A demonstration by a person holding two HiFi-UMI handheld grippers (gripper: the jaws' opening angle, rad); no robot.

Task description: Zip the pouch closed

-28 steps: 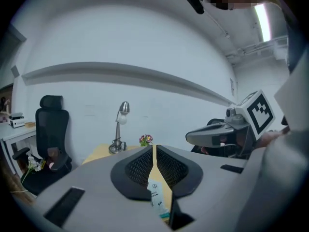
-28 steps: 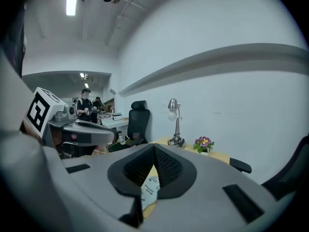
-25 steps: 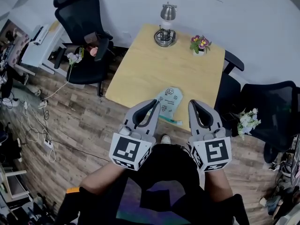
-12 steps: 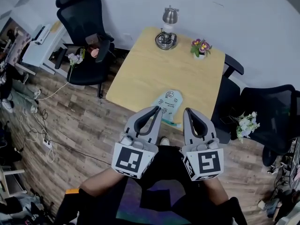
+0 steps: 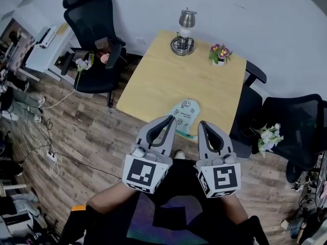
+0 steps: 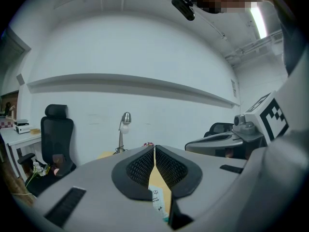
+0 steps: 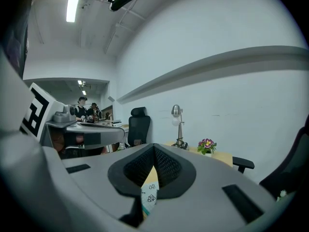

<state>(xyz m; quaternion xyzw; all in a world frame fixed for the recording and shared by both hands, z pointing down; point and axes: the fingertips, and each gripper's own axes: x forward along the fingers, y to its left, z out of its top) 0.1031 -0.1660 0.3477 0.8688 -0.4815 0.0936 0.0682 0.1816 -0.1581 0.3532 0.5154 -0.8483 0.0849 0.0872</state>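
A pale teal pouch (image 5: 185, 114) with small printed figures lies at the near edge of the wooden table (image 5: 163, 75). My left gripper (image 5: 170, 119) hangs in the air just short of that edge, left of the pouch, jaws shut on nothing. My right gripper (image 5: 201, 124) hovers beside it, right of the pouch's near end, also shut and empty. In the left gripper view the pouch (image 6: 158, 202) shows below the closed pads (image 6: 142, 168). The right gripper view shows the pouch (image 7: 149, 195) below its closed pads (image 7: 166, 167).
A metal lamp (image 5: 182, 32) and a small flower pot (image 5: 218, 52) stand at the table's far side. Black office chairs (image 5: 94, 40) flank the table, one (image 5: 286, 124) at the right. A desk with clutter (image 5: 38, 47) is at the far left. People stand in the background (image 7: 87, 111).
Both grippers drew slightly closer together and the view shifted a little; the pouch lies where it was.
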